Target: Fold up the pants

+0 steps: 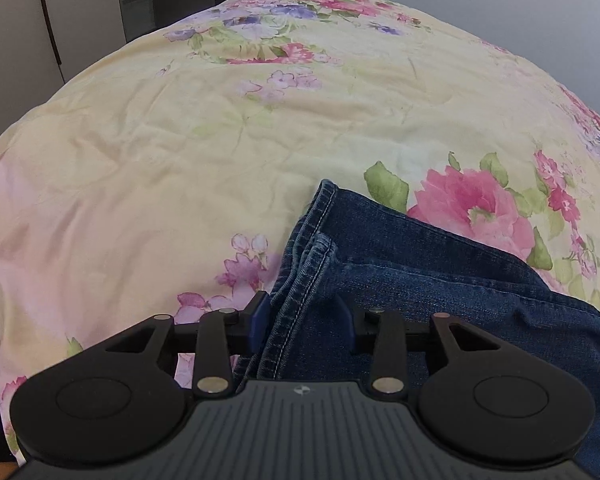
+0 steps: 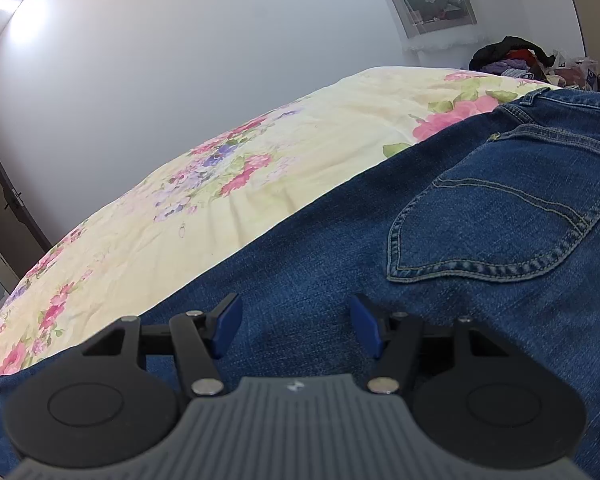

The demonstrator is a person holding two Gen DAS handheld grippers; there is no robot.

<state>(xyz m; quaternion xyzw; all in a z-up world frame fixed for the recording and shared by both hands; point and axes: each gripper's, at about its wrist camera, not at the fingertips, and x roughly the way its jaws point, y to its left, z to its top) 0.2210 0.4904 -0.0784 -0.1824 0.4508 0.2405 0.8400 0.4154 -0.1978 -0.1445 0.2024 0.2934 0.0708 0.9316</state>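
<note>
Stitched denim pants (image 1: pixel 440 280) lie on a wrinkled floral quilt (image 1: pixel 180 140).

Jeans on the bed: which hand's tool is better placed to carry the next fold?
Probably the left: the left tool has the jeans hem ends between its fingers. The right tool hangs open over flat denim.
</note>
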